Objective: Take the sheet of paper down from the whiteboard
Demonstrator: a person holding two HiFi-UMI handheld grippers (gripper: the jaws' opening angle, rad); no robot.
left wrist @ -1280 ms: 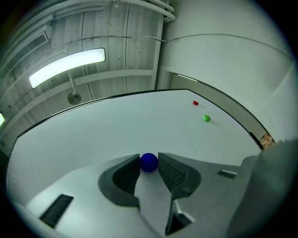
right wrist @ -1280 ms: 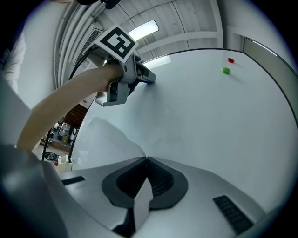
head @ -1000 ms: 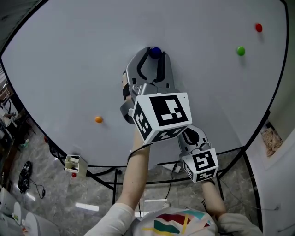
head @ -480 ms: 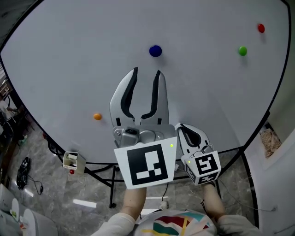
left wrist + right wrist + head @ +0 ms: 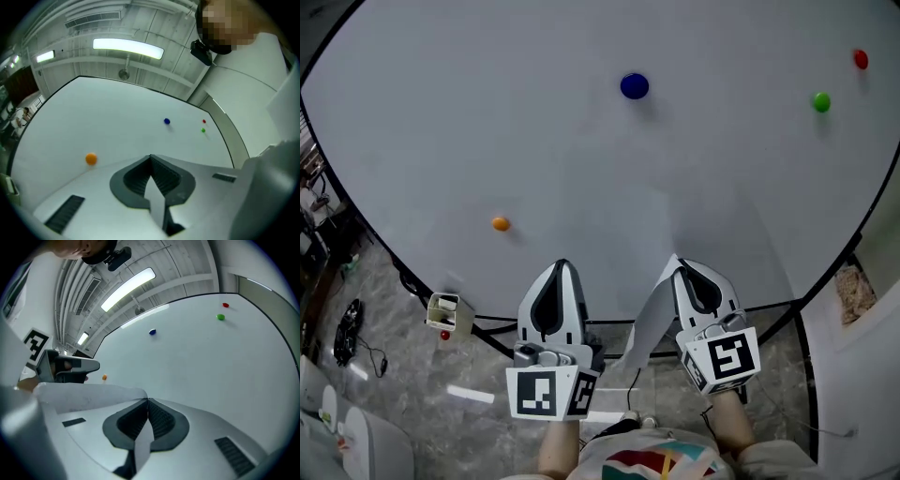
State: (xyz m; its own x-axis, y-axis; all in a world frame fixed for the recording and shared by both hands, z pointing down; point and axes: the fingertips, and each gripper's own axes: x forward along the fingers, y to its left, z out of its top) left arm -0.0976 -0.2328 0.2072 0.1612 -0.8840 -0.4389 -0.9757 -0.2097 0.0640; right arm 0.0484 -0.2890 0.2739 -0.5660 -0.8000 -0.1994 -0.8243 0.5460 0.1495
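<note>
The white sheet of paper (image 5: pixel 645 323) hangs curled below the whiteboard (image 5: pixel 534 141), off its face. My right gripper (image 5: pixel 680 262) is shut on the sheet's top corner. In the right gripper view the sheet (image 5: pixel 84 397) bends away to the left from the closed jaws. My left gripper (image 5: pixel 562 267) sits low by the board's bottom edge, left of the sheet and apart from it. Its jaws are shut, with nothing seen in them. A blue magnet (image 5: pixel 635 86) stays on the board, high above both grippers.
An orange magnet (image 5: pixel 501 223), a green magnet (image 5: pixel 821 101) and a red magnet (image 5: pixel 861 59) are stuck to the board. A small holder (image 5: pixel 445 314) hangs at the board's lower left edge. Black stand legs and cables run across the tiled floor (image 5: pixel 412 394) below.
My left gripper came off the blue magnet, dropped to the board's bottom edge and closed its jaws. The sheet now droops from the right gripper, which hardly moved.
</note>
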